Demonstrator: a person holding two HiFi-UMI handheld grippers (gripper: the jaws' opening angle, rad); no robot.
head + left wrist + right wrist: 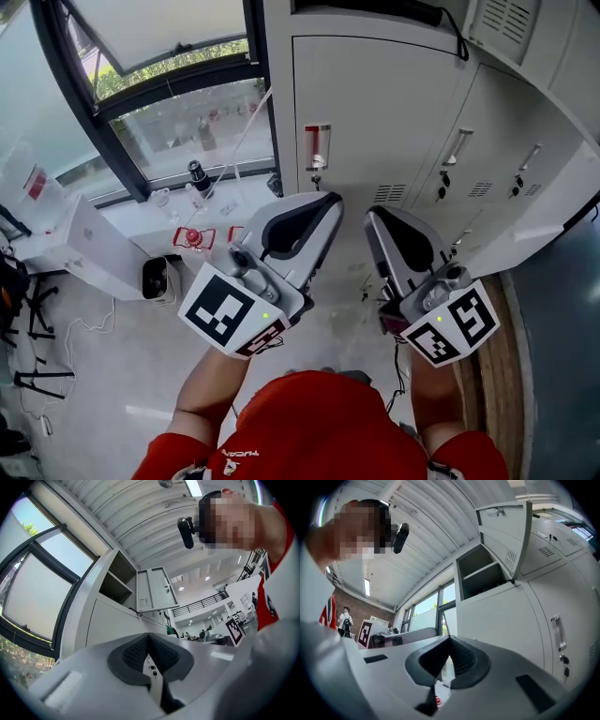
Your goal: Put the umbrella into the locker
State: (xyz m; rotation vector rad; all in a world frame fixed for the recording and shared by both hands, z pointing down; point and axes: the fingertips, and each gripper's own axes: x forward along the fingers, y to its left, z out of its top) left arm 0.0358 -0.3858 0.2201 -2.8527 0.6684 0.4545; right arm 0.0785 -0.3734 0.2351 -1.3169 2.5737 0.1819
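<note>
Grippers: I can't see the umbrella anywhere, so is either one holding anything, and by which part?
Nothing is held. The left gripper and the right gripper both have their jaws closed together with nothing between them.

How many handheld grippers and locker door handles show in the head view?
white handheld two-jaw grippers: 2 (left gripper, right gripper)
metal door handles: 3
Total: 5
</note>
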